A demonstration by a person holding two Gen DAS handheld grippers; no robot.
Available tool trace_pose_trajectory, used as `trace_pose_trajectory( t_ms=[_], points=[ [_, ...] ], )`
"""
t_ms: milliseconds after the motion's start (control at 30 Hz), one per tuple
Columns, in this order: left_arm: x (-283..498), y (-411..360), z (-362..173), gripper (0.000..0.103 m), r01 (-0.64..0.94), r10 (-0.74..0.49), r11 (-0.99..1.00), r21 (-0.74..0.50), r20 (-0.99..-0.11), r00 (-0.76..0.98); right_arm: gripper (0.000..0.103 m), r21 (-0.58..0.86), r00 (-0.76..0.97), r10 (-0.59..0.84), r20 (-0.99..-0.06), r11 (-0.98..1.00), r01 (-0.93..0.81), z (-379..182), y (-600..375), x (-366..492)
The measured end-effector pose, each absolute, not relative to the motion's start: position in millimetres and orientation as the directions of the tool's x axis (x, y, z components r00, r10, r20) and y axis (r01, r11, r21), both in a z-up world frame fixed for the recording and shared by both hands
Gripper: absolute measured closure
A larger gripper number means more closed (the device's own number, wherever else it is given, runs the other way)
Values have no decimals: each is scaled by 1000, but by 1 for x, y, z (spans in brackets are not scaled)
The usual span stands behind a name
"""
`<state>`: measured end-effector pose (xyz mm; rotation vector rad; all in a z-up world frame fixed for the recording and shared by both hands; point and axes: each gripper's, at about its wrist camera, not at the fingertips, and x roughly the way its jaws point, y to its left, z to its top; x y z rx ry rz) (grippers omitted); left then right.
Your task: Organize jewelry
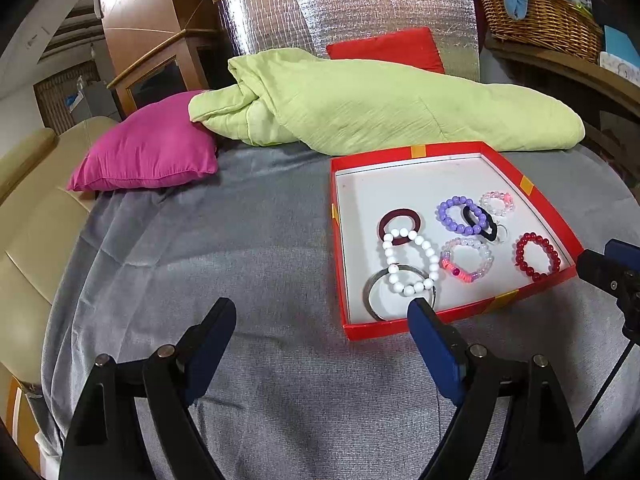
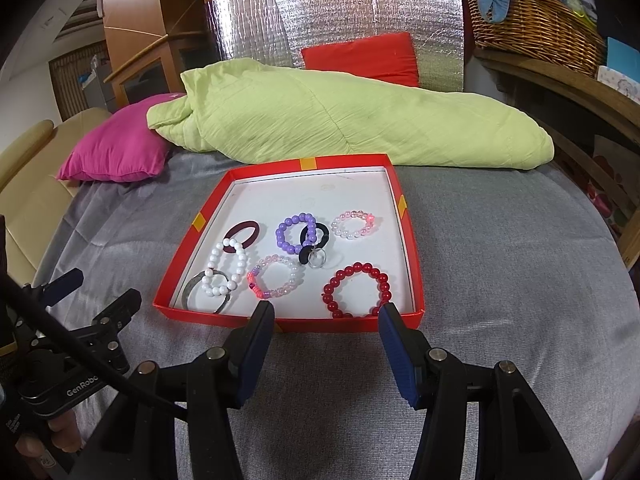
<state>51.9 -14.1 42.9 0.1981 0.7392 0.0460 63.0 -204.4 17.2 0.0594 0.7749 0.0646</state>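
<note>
Red cardboard box lid [image 2: 348,322] w/ white floor is sitting on the grey bedspread [image 2: 500,260], and all the jewelry in view is already lying inside it. Nothing is lying loose on the bed, so collecting looks done; sorting looks left, since pieces are overlapping. White bead bracelet [image 2: 225,268] is lying across the silver bangle [image 2: 190,292] and touching the maroon hair tie [image 2: 244,232]. Purple bead bracelet [image 2: 294,234] is overlapping the black hair tie [image 2: 312,242], w/ a small silver ring [image 2: 316,258] at its near end. Clear-pink bead bracelet [image 2: 274,278], pale pink bracelet [image 2: 356,224] and dark red bead bracelet [image 2: 356,290] are each lying apart.

Left tool [image 1: 320,316] is hovering wide open & empty, near the lid's near-left corner. Right tool [image 2: 326,314] is standing about half open, empty too, at the lid's near wall, roughly lined up w/ the red bracelet.

Surface is soft cloth, prob. giving under pressure. Behind the lid: a bunched lime-green quilt [image 2: 340,128], magenta pillow [image 2: 116,148], red cushion [image 2: 360,58], silver foil panel [image 2: 332,16]. Wicker basket [image 2: 532,24] is sitting on a wooden shelf at right; beige sofa arm [image 2: 28,184] at left.
</note>
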Motion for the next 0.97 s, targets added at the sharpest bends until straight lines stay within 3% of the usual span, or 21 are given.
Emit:
trace_pose_trajectory(
  t_ms=[833, 967],
  points=[
    [49, -21, 44, 15, 27, 123, 976, 217, -645, 754, 45, 61, 703, 90, -706, 996, -66, 15, -203, 62],
    [56, -7, 43, 15, 1, 102, 989, 150, -675, 731, 45, 52, 703, 81, -706, 997, -62, 15, -205, 64]
  ],
)
